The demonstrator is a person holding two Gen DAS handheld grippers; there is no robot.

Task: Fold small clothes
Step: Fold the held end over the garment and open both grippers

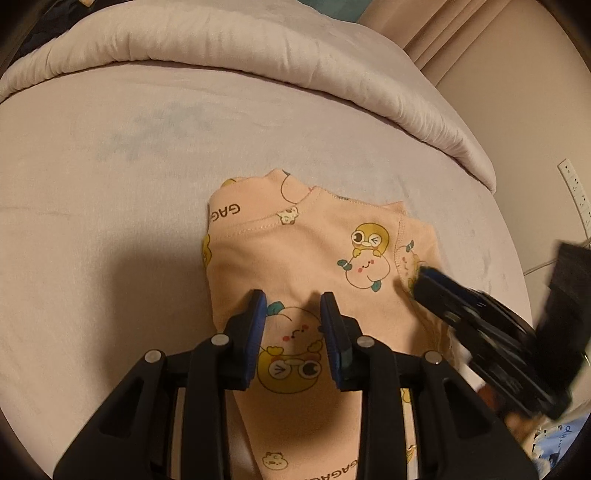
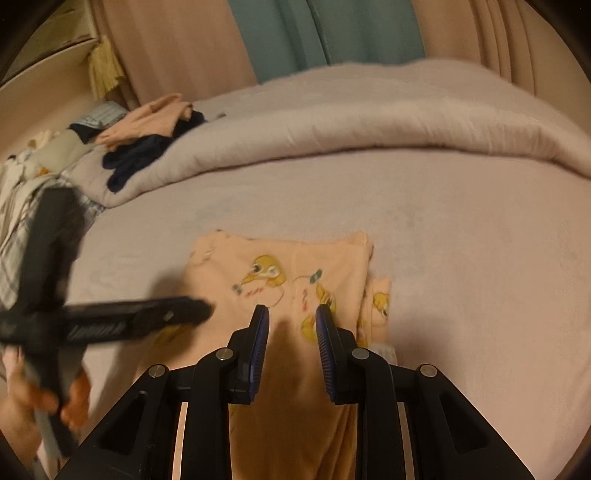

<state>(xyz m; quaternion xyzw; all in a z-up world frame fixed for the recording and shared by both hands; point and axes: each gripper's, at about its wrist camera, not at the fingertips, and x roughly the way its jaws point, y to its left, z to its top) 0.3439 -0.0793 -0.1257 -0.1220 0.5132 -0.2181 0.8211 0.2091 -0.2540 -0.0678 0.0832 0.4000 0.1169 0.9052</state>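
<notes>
A small peach garment (image 1: 306, 258) printed with yellow ducks and "GAGA" lettering lies partly folded on the pale bed sheet (image 1: 110, 229). My left gripper (image 1: 293, 304) is open and empty, hovering over the garment's near part. The right gripper (image 1: 421, 277) comes in from the right, blurred, its tip at the garment's right edge. In the right wrist view the same garment (image 2: 280, 280) lies ahead. My right gripper (image 2: 291, 317) is open and empty above it. The left gripper (image 2: 199, 308) shows blurred at the left, held by a hand, over the garment's left side.
A rolled pale duvet (image 1: 258, 62) runs along the far side of the bed. A heap of other clothes (image 2: 140, 136) lies at the far left. Curtains (image 2: 325, 33) hang behind. A power strip (image 1: 576, 184) sits on the floor to the right.
</notes>
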